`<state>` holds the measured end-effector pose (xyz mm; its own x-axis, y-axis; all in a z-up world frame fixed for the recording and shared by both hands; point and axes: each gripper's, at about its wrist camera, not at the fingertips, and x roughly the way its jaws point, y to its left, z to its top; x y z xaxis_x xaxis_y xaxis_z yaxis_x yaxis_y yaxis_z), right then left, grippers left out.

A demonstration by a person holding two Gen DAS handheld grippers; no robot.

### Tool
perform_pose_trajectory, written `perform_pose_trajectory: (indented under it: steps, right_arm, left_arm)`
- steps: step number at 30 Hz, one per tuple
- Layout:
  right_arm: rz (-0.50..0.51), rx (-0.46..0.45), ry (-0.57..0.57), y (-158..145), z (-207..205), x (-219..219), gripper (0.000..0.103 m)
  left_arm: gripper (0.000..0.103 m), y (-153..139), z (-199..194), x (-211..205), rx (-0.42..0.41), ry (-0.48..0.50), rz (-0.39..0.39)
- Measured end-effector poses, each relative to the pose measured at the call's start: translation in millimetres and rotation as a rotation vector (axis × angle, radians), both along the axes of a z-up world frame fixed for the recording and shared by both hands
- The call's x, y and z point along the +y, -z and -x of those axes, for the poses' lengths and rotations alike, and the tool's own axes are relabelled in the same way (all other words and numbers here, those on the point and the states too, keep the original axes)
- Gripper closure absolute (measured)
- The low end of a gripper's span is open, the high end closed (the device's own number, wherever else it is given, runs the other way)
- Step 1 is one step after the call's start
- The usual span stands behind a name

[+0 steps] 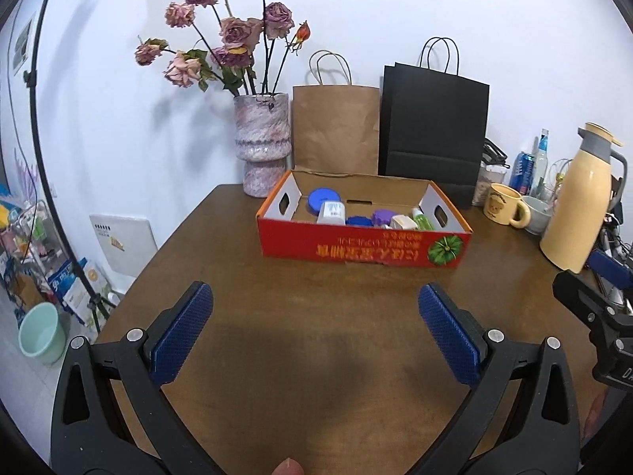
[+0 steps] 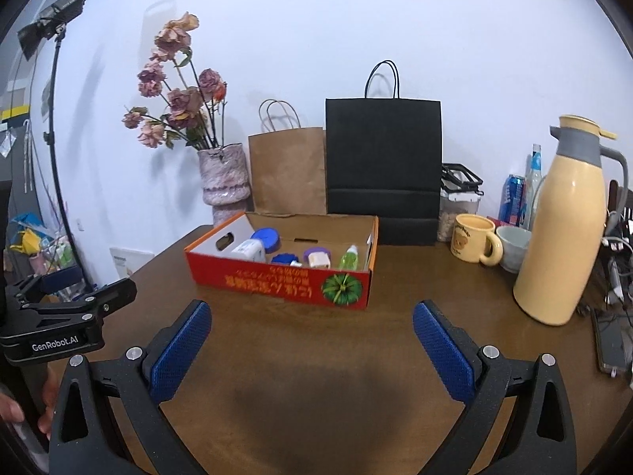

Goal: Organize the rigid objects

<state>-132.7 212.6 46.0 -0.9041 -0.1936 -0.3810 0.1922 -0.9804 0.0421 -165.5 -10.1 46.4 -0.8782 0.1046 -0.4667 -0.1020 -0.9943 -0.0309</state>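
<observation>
A red cardboard box sits on the brown table, toward the back. Inside lie a blue lid, a white bottle, a purple item, a white item, a green bottle and a small blue piece. My left gripper is open and empty over the table's near part. My right gripper is open and empty, just in front of the box.
Behind the box stand a pink vase of dried roses, a brown paper bag and a black paper bag. At right are a cream thermos, a yellow mug, a cup, cans and bottles.
</observation>
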Motion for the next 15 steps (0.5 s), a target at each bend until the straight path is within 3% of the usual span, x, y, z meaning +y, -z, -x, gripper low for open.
perform_pose_trajectory:
  steps: [15]
  right_arm:
    - [0.016,0.017,0.008,16,-48,3,0.0]
  left_arm:
    - [0.0,18,-50,-12,-0.017,-0.003,-0.014]
